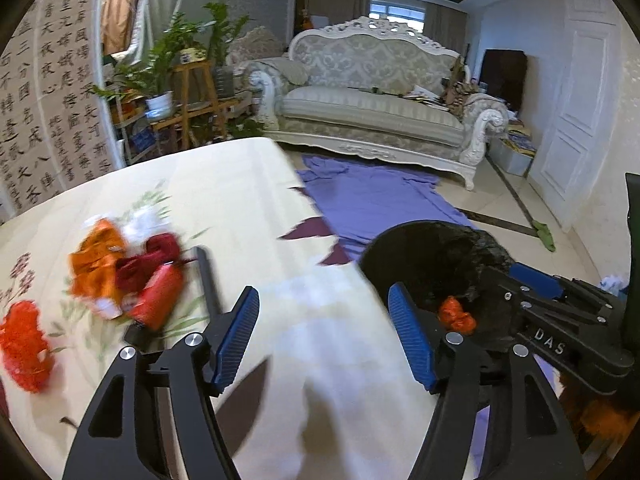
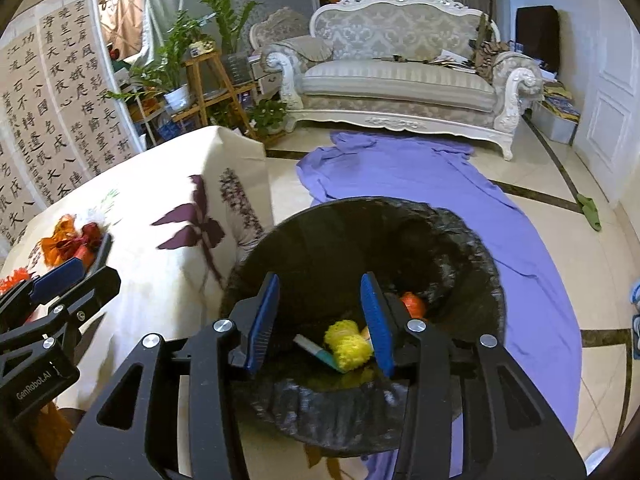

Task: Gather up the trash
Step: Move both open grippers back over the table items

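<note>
both tongs standing apart with nothing between the pads. left gripper hovering over the cream flowered cloth of the table, near its edge, blue pads spread wide. lying just ahead and to the left on the cloth: a blurred heap of trash, orange, dark red and white wrappers bunched together, and further left a separate bright orange clump. nothing lying between that gripper and the heap.

right gripper hanging over the mouth of the black-lined bin, jaws parted, gripping nothing. resting already at the bottom of the bin: a yellow fluffy ball, a small teal and white stick, an orange scrap partly hidden behind the right pad. bin sitting on the floor just beside the draped table edge, partly on a purple sheet spread over the tiles.

further off: a pale carved sofa cluttered at one end, potted plants on wooden stands, calligraphy panels along the left wall, a green rag by the white door.
</note>
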